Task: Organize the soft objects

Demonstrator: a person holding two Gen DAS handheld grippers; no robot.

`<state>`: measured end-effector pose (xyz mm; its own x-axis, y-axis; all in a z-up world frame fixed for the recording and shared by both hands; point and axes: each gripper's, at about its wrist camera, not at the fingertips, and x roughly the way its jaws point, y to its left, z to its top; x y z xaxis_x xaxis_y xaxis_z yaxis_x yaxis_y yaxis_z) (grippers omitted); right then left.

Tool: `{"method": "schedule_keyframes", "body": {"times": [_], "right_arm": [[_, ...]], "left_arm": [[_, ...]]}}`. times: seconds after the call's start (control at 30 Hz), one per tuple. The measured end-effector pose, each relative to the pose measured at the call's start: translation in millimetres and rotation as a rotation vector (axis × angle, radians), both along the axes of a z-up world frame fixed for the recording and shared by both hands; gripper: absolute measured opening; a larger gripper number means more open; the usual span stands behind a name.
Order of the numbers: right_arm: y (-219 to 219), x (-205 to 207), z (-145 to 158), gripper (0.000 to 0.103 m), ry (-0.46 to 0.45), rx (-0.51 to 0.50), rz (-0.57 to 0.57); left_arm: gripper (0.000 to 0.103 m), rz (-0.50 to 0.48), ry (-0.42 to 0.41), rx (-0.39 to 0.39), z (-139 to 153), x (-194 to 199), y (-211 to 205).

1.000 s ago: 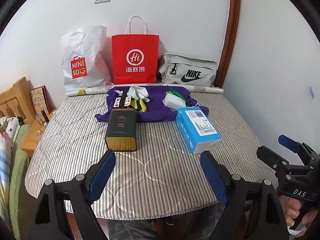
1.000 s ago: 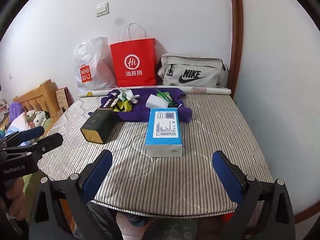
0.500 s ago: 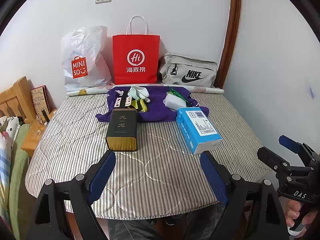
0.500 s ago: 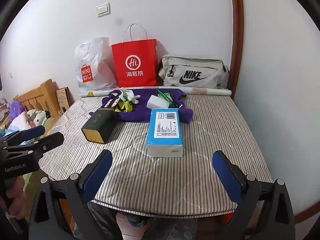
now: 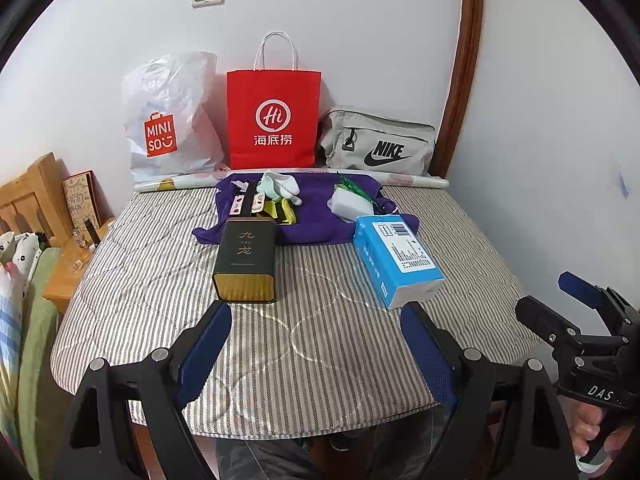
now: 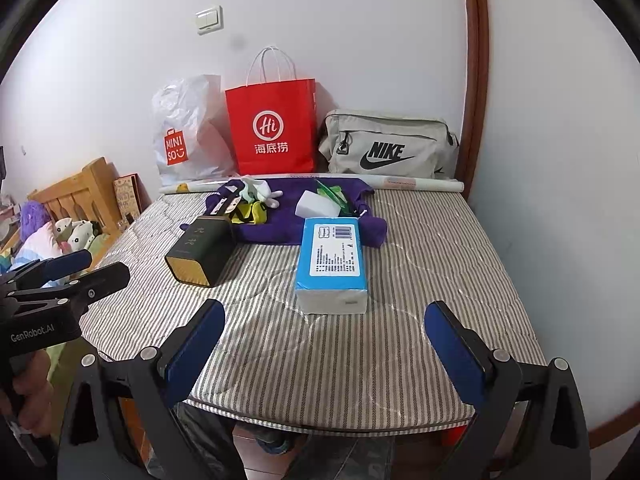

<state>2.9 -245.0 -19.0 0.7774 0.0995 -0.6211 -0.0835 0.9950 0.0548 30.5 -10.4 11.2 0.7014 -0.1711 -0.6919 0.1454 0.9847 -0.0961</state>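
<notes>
Nothing has moved since the earlier frames: both grippers and every item hold the same places.

Left hand-held gripper (image 5: 316, 356): jaws wide apart, empty, poised over the near edge of the surface (image 5: 328, 360), which wears a striped quilted cover. Right hand-held gripper (image 6: 324, 352): jaws likewise spread, empty, over the same edge; a hand (image 5: 596, 436) grips its handle.

Nearest items: dark tin (image 5: 245, 266) with gold end, lying on its side, left of centre; blue tissue pack (image 5: 398, 260), lying flat, right of centre. Tin and pack well apart.

Behind them: purple cloth (image 5: 320, 216), spread flat, its near edge touching or just behind tin and pack. On the cloth, left part: pale glove (image 5: 280, 186), yellow item (image 5: 280, 212), small strips, details too small to tell. On the cloth, right part: white sponge (image 5: 348, 206) with a green wrapper (image 5: 352, 188) on it.

Far edge: paper roll (image 5: 416, 180) lying along the wall. Against the wall, left to right: white plastic bag (image 5: 172, 116), red paper bag (image 5: 274, 120), grey bag (image 5: 380, 144).

Left of the surface: wooden headboard (image 6: 76, 196), plush toys (image 6: 76, 232).
</notes>
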Motion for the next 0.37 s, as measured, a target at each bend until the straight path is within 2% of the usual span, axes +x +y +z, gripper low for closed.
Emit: {"method": "schedule_keyframes", "body": {"times": [0.37], "right_arm": [[1.8,1.4,-0.5,0.099,0.001,0.002,0.005]], "left_arm": [[0.086,0.000,0.005,0.004,-1.2,7.2,-0.4]]}}
